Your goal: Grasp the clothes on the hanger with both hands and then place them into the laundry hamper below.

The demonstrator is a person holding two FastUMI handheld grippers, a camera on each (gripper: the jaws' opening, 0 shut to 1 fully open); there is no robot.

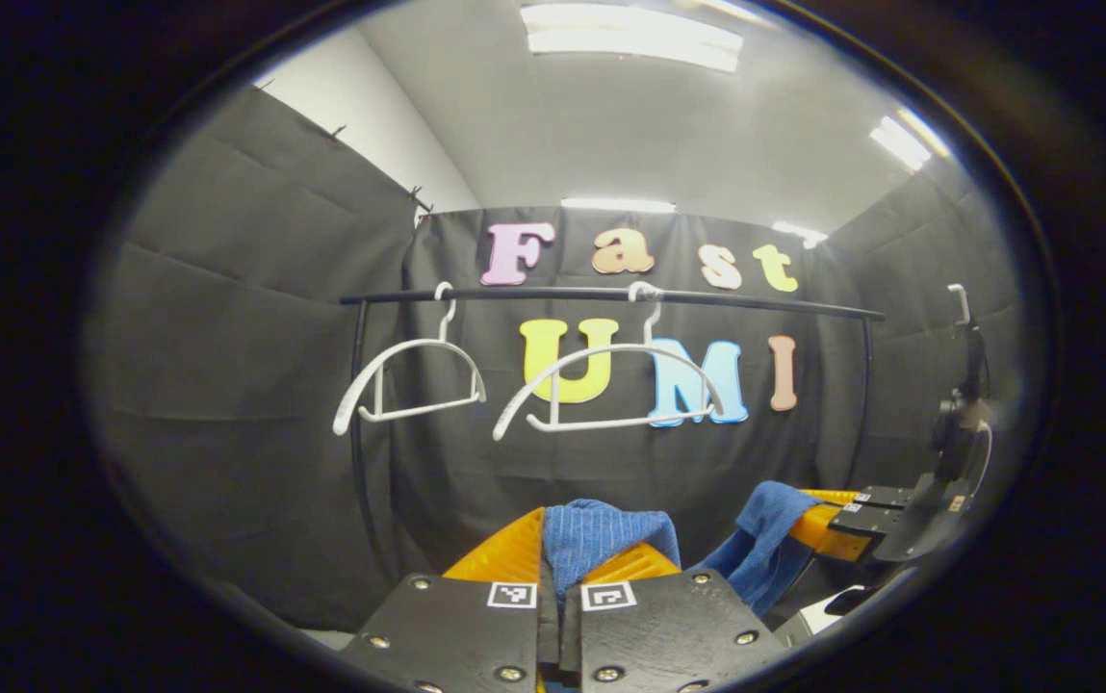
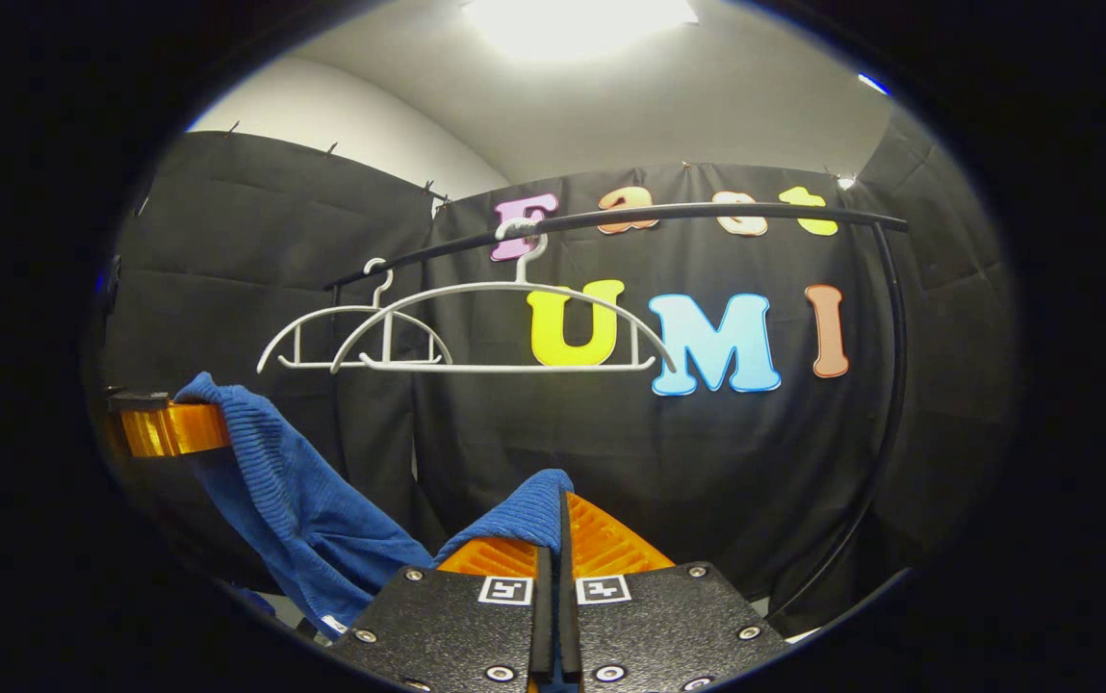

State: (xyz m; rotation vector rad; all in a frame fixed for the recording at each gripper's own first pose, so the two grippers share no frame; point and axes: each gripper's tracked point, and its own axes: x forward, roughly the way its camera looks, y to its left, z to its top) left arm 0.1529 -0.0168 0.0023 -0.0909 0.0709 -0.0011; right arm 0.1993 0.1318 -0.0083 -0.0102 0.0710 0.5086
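Two white plastic hangers hang bare on a black rail that runs across the booth in front of the black cloth wall. In the left gripper view, one hanger sits toward the rail's left end and the other hanger near its middle, apart from each other; in the right gripper view they overlap by perspective.

The blue ribbed garment is off the hangers and held below them, stretched between the two grippers. In the left gripper view, the left gripper has its fingers pressed together on a bunched edge of the cloth, which rises in a fold between and above the fingertips. Farther right in the same view, the cloth runs on to the right gripper, draping down from its fingers.

In the right gripper view, the right gripper is likewise closed on a fold of the garment, with the blue fabric lying over the left finger and pinched at the seam between the two. From there the cloth sags down and climbs to the left, where it hangs over the fingers of the left gripper at the view's left edge.

Ceiling lights glow overhead.
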